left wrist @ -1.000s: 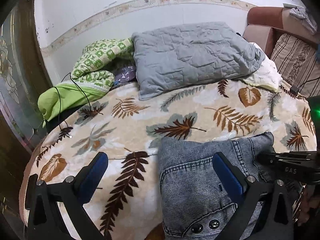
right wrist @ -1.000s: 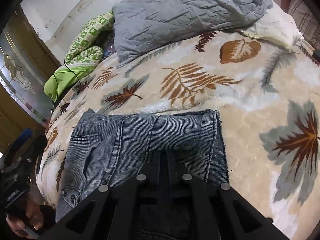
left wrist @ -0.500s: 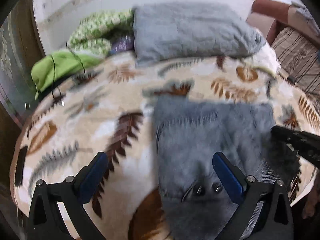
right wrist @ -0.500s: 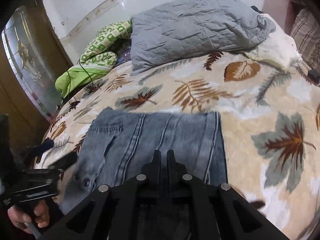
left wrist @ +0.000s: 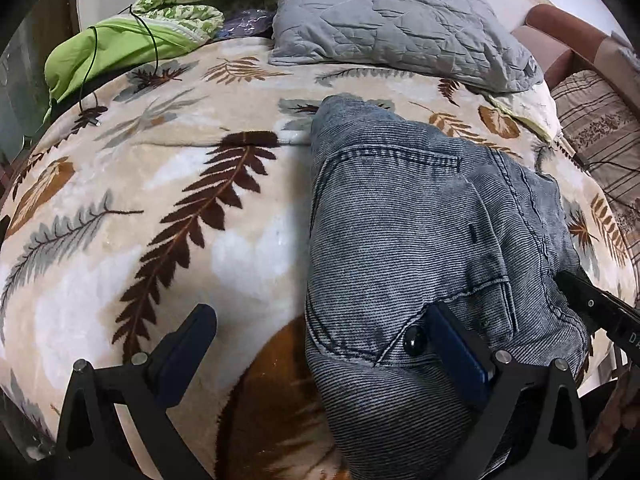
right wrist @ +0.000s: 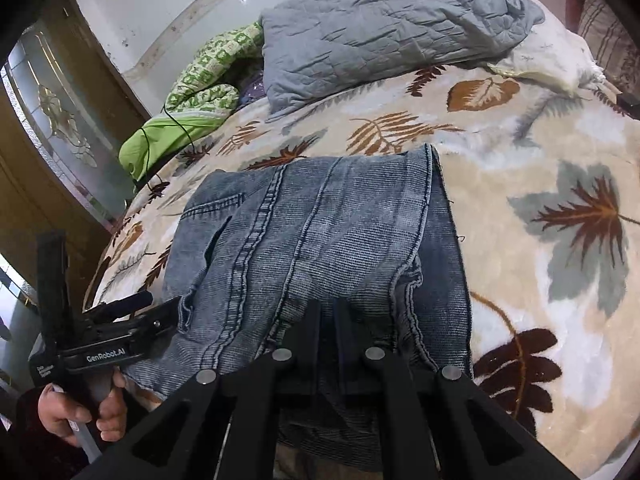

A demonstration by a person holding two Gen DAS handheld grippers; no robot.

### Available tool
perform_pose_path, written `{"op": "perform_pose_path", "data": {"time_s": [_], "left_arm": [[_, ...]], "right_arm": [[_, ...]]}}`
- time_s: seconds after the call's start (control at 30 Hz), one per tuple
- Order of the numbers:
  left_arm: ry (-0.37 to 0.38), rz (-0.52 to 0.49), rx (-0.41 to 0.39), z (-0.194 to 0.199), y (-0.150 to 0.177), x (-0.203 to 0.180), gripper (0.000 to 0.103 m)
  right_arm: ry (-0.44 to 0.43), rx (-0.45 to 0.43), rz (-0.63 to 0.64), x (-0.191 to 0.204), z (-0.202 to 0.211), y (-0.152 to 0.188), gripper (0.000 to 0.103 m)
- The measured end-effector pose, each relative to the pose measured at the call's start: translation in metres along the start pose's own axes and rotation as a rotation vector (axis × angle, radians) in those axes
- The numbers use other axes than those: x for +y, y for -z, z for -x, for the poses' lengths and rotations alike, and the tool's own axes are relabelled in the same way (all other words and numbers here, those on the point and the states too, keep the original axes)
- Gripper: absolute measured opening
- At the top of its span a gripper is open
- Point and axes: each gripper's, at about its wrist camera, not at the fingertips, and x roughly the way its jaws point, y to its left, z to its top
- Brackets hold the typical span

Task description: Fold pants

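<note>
My right claw [right wrist: 328, 312] is clenched tight on a pinch of the faded blue-grey denim pants [right wrist: 320, 240], which lie folded in a thick wad near the front edge of the bed, on the cream plush blanket with brown and grey leaves [right wrist: 540, 152]. My left claw [left wrist: 316, 340] stands wide apart and grips nothing: one blue-padded finger hangs over the bare blanket, the other sits at the waistband by the dark metal button [left wrist: 414, 340], though I cannot tell whether it presses the cloth. The main risk, as I judge it, is that my right grip holds only the upper layers; if I lift or drag from here, the lower layers could stay behind and the stack slide apart. The bundle also reaches the bed's front edge, so a pull towards me might tip it off. If my left claw closes where it is, it may catch the button or just the pocket flap instead of the full waistband, and that would twist the fold. The grey quilted pillow [left wrist: 400, 24] and the green patterned bedding [left wrist: 172, 4] are well apart and should not snag.
</note>
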Motion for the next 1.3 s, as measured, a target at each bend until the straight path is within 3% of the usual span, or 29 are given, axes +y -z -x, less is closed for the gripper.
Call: {"op": "perform_pose_path", "data": {"time_s": [0.1, 0.3, 0.47, 0.6, 0.63, 0.67, 0.73, 0.8, 0.9, 0.97, 1.07, 1.17, 1.3], "left_arm": [[0.009, -0.016, -0.015, 0.009, -0.001, 0.0, 0.103], [0.071, 0.016, -0.099, 0.039, -0.009, 0.019, 0.103], [0.052, 0.049, -0.055, 0.034, -0.01, 0.036, 0.103], [0.122, 0.08, -0.015, 0.027, -0.01, 0.04, 0.103], [0.147, 0.079, -0.013, 0.026, -0.011, 0.039, 0.103], [0.164, 0.079, -0.011, 0.025, -0.01, 0.038, 0.103], [0.203, 0.086, 0.002, 0.021, -0.011, 0.037, 0.103], [0.229, 0.103, 0.019, 0.017, -0.011, 0.038, 0.103], [0.247, 0.129, 0.036, 0.013, -0.01, 0.04, 0.103], [0.272, 0.135, 0.044, 0.012, -0.011, 0.039, 0.103], [0.299, 0.138, 0.057, 0.011, -0.011, 0.038, 0.103], [0.331, 0.148, 0.115, 0.001, -0.015, 0.035, 0.103], [0.401, 0.167, 0.169, -0.009, -0.02, 0.031, 0.103]], "right_arm": [[-0.006, 0.011, -0.015, -0.001, 0.007, -0.002, 0.009], [0.01, -0.056, -0.061, -0.015, 0.036, -0.005, 0.009], [0.019, -0.083, -0.134, -0.035, 0.048, -0.01, 0.009], [-0.021, -0.068, -0.198, -0.048, 0.045, -0.009, 0.015], [-0.03, -0.071, -0.204, -0.049, 0.044, -0.01, 0.03], [-0.039, -0.079, -0.208, -0.05, 0.045, -0.01, 0.066], [-0.084, -0.105, -0.224, -0.052, 0.048, -0.011, 0.103], [-0.143, -0.115, -0.237, -0.053, 0.049, -0.013, 0.103], [-0.133, -0.105, -0.242, -0.053, 0.045, -0.014, 0.103], [-0.195, -0.076, -0.286, -0.058, 0.039, -0.014, 0.103], [-0.187, -0.044, -0.342, -0.068, 0.031, -0.012, 0.103], [-0.304, -0.012, -0.444, -0.083, 0.019, -0.011, 0.103], [-0.344, 0.027, -0.516, -0.094, 0.004, -0.008, 0.103]]}}
